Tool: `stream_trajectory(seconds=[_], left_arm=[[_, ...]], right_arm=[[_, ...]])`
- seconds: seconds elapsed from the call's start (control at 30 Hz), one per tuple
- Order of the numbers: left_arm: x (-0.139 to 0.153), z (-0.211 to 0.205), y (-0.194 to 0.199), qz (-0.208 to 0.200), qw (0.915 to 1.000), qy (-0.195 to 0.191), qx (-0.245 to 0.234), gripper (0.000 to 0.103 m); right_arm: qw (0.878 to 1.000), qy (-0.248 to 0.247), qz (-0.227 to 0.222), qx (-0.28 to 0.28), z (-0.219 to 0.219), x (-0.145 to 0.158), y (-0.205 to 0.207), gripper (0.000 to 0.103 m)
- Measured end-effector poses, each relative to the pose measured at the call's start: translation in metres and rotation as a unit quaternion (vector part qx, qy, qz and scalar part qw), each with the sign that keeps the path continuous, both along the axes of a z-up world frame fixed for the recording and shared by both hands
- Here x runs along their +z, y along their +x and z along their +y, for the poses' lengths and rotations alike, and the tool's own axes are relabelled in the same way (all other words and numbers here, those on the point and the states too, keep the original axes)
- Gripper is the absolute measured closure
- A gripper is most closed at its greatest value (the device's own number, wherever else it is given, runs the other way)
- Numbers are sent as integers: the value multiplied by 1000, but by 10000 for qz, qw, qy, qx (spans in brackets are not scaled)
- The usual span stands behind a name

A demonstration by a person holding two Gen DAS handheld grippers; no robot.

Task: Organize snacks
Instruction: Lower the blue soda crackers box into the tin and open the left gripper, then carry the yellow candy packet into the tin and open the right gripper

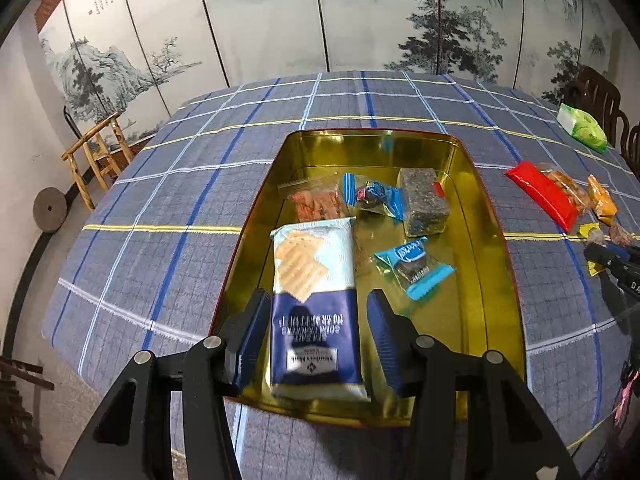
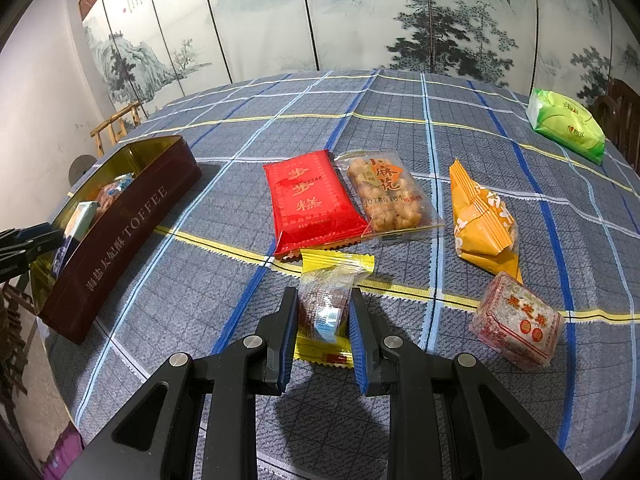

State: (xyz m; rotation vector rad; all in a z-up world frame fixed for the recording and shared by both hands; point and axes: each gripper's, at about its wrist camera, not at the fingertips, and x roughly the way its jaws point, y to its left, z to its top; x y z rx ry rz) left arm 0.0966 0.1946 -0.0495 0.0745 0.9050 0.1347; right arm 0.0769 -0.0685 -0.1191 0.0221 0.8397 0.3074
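Observation:
A gold-lined toffee tin (image 1: 492, 240) sits on the checked cloth; in the right wrist view it shows its dark red side (image 2: 132, 224). A blue and white cracker pack (image 1: 316, 312) lies flat in the tin's near end. My left gripper (image 1: 319, 294) straddles the pack, open, with a gap at each pad. Further in lie two blue-wrapped sweets (image 1: 414, 266), a dark block (image 1: 424, 202) and a zip bag of orange pieces (image 1: 316, 202). My right gripper (image 2: 323, 292) is shut on a yellow-ended clear-wrapped snack (image 2: 330, 280), low over the cloth.
To the right of the tin lie a red pack (image 2: 310, 204), a bag of fried twists (image 2: 386, 196), an orange pack (image 2: 480, 224) and a wrapped pinkish block (image 2: 518, 322). A green tissue pack (image 2: 566, 124) lies far right. A painted screen stands behind the table.

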Motion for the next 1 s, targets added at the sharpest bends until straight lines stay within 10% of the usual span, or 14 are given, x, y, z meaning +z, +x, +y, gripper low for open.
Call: stream_trajectory(seconds=[1.0], left_arm=[[8, 5, -46, -63, 9990, -341, 289, 34]], right_arm=[[9985, 383, 85, 395, 42, 39, -45, 78]])
